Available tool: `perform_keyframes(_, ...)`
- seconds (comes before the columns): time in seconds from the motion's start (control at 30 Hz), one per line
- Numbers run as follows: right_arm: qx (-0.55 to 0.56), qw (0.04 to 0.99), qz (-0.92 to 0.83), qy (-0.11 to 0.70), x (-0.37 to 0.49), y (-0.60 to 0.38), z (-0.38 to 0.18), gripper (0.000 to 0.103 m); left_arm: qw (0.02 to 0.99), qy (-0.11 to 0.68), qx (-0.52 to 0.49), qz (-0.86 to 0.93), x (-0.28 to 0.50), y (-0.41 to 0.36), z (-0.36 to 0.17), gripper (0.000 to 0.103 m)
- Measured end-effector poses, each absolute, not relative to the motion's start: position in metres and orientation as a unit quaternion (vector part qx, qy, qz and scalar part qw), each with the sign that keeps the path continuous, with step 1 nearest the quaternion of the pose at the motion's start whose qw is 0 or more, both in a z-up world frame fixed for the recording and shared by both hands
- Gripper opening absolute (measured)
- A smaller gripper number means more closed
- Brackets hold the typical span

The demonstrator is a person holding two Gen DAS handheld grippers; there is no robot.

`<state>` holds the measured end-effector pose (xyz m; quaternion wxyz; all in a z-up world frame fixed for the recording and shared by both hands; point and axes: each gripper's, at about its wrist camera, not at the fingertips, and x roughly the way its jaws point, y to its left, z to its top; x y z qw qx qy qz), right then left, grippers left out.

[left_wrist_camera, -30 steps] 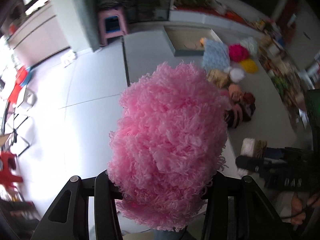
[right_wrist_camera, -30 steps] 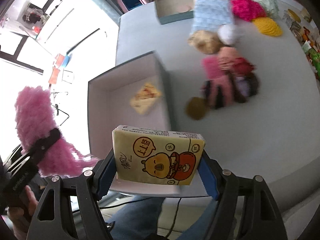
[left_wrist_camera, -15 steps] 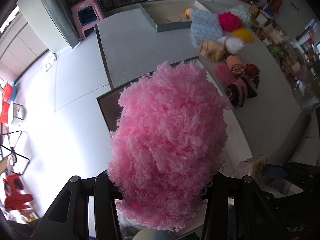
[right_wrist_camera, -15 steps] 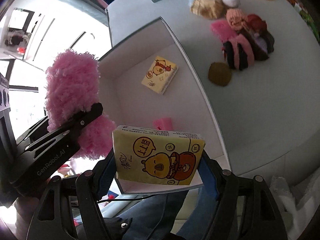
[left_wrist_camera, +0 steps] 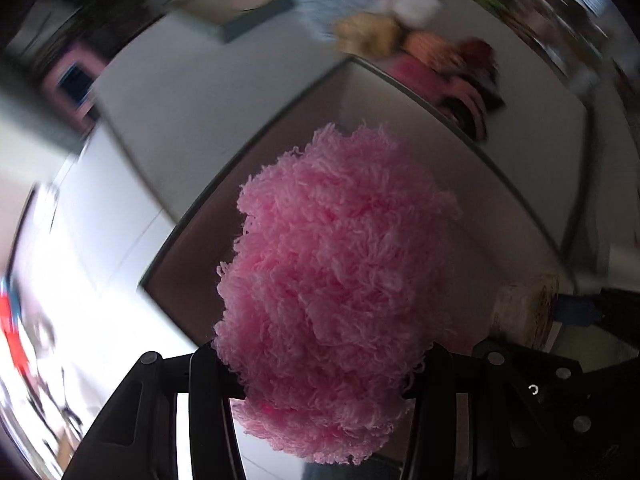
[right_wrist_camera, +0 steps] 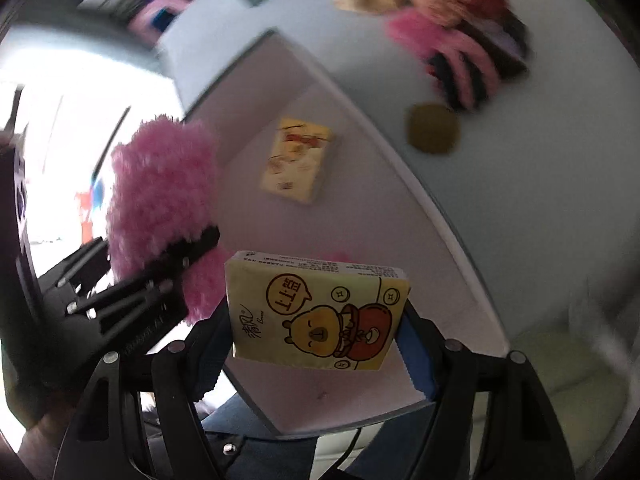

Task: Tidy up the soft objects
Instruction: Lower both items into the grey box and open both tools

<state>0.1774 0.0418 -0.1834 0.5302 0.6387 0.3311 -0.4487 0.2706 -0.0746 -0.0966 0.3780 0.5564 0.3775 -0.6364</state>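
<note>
In the right wrist view, the open box (right_wrist_camera: 420,200) fills mid-frame on the bench (right_wrist_camera: 540,168). A tissue pack (right_wrist_camera: 298,160) lies inside it, upper centre. A round pad (right_wrist_camera: 433,128) and a heap of soft things (right_wrist_camera: 460,40) sit on the bench, upper right.

We see daylight flooding in from the left, blown out to white glare on the floor (left_wrist_camera: 60,264). Both fisheye views curve hard and darken at the rims. Motion blur smears the far desk (right_wrist_camera: 520,184); only the near pink fluff (left_wrist_camera: 336,288) stays sharp.
</note>
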Motion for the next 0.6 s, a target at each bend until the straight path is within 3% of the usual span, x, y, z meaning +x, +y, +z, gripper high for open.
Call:
perform_keyframes(0.17, 0.669, 0.473, -0.497, 0.287, 0.185, 0.052, -0.193, 0.077, 0.335, 0.356, 0.576, -0.656, 0.267, -0.082, -0.106, 0.050)
perform_keyframes(0.23, 0.670, 0.461, -0.509, 0.280, 0.191, 0.055, -0.193, 0.078, 0.334, 0.353, 0.577, -0.656, 0.267, -0.085, -0.108, 0.064)
perform_keyframes(0.3, 0.670, 0.454, -0.519, 0.275, 0.194, 0.059, -0.196, 0.081, 0.335, 0.347, 0.581, -0.655, 0.267, -0.088, -0.110, 0.085)
perform_keyframes(0.5, 0.671, 0.447, -0.537, 0.246, 0.194, 0.078, -0.202, 0.089, 0.332, 0.357, 0.597, -0.638, 0.270, -0.081, -0.119, 0.086)
perform_keyframes(0.57, 0.667, 0.459, -0.536, 0.237, 0.195, 0.087, -0.198, 0.103, 0.338, 0.361, 0.600, -0.628, 0.268, -0.077, -0.122, 0.093)
perform_keyframes(0.6, 0.665, 0.465, -0.534, 0.235, 0.193, 0.089, -0.194, 0.103, 0.344, 0.363, 0.599, -0.625, 0.268, -0.077, -0.122, 0.101)
